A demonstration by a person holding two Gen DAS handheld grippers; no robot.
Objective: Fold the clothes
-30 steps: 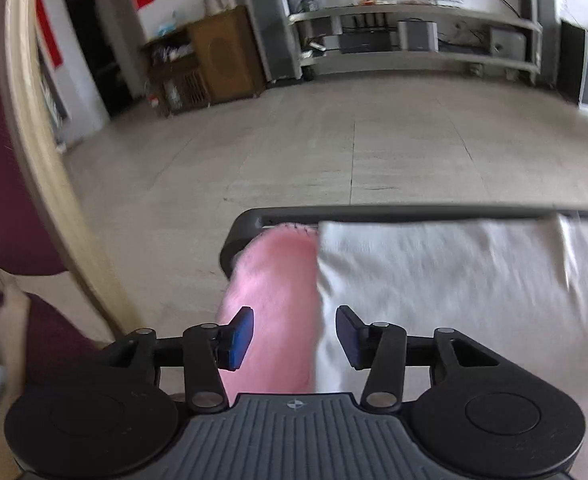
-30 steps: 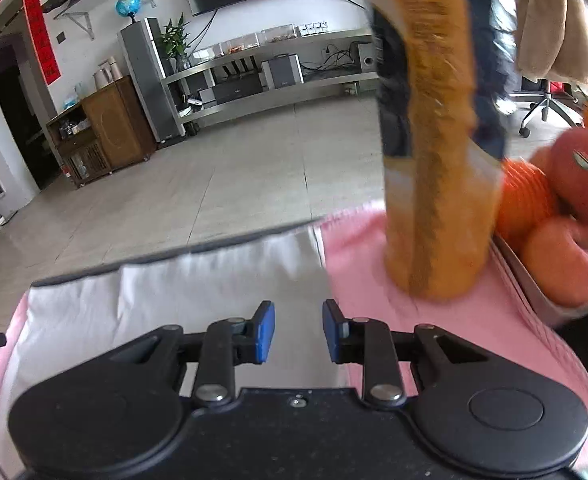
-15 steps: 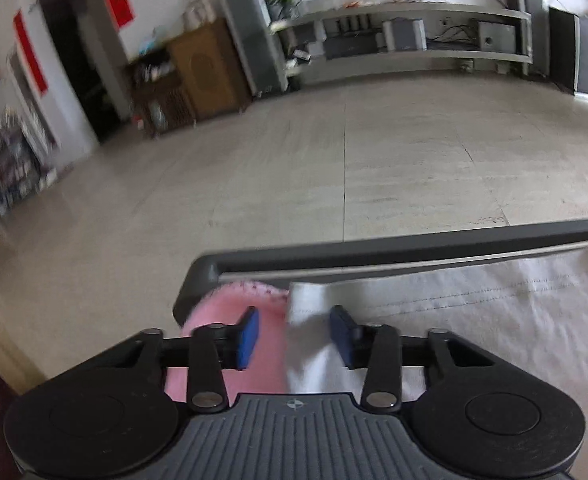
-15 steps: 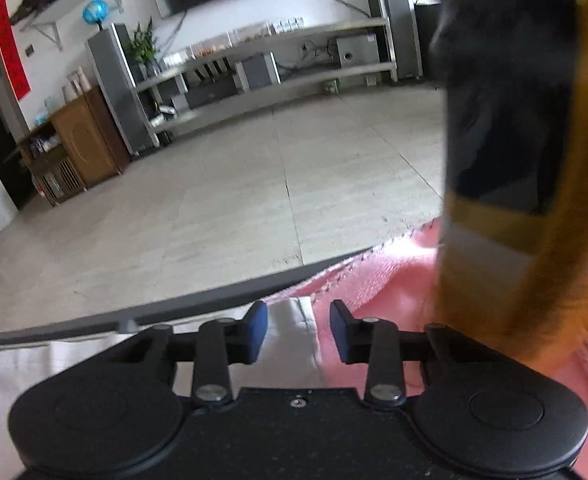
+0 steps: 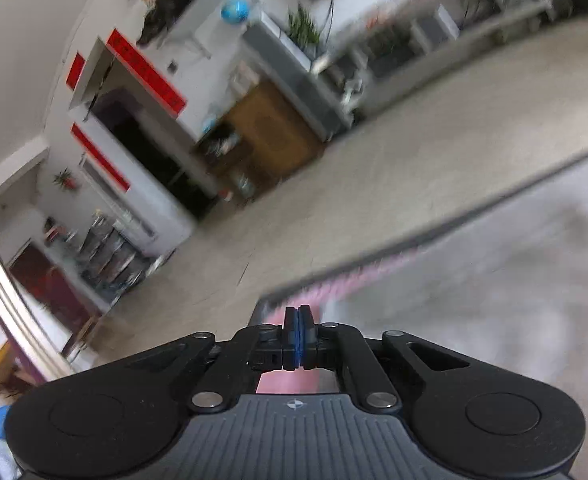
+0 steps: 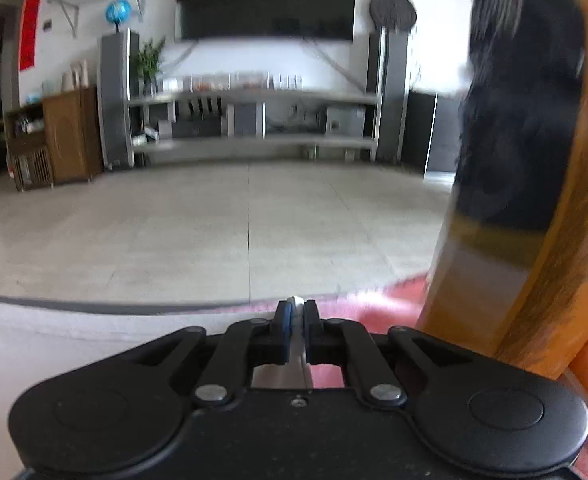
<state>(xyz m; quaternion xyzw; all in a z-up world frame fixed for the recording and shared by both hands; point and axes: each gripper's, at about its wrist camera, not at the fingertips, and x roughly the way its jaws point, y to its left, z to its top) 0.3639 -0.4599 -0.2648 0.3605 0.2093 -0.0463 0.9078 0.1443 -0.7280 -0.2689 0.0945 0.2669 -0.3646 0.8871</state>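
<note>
A white garment (image 5: pixel 506 280) lies flat on a pink cloth (image 5: pixel 346 284) that covers the table. In the left wrist view my left gripper (image 5: pixel 299 322) is shut at the garment's far left corner; the view is blurred and tilted, so I cannot see cloth between the pads. In the right wrist view my right gripper (image 6: pixel 296 314) is shut on the white garment's (image 6: pixel 53 344) far right corner, and a bit of white cloth shows between its tips.
A tall orange and black package (image 6: pixel 530 184) stands close on the right of my right gripper on the pink cloth (image 6: pixel 386 300). The table's dark far edge (image 6: pixel 93 305) runs just beyond both grippers. Beyond is tiled floor (image 6: pixel 233 220) and a TV wall.
Both grippers went forward to the garment's far corners and shut from open. The left view has since swung and tilted with motion blur.
</note>
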